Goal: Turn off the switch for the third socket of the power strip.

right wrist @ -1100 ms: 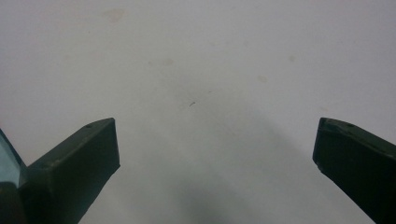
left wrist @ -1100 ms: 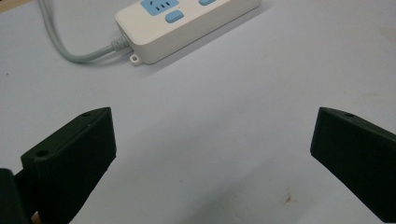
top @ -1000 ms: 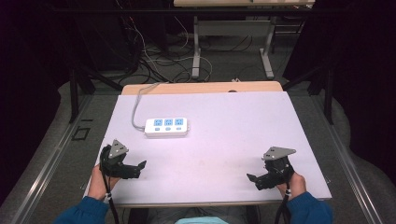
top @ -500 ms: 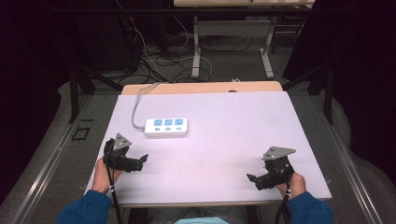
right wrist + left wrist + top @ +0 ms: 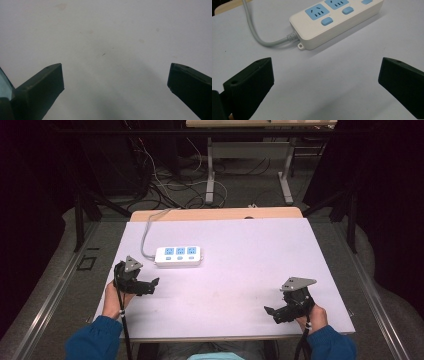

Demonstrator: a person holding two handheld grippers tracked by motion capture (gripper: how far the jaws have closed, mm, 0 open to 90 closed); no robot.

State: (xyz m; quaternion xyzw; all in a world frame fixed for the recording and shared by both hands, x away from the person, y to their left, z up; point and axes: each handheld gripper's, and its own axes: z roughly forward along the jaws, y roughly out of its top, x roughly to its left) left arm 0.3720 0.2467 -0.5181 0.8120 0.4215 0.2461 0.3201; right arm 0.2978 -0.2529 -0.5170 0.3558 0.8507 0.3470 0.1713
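Power strip [image 5: 178, 256] lies left of centre on the white surface [image 5: 240, 250], near your left gripper [image 5: 145, 287], whose jaws gape wide and empty. Your right gripper [image 5: 274, 312], well apart, is equally spread, holding nothing.

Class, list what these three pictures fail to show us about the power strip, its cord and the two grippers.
- Power strip: left gripper view, the top edge cuts off its far end.
- Cord: high view, it drops behind the table's far edge; plug hidden.
- Switch positions: high view, too small.
- Left gripper, right gripper: high view, the gap between the jaws is too small to judge; gripper views show both wide apart.
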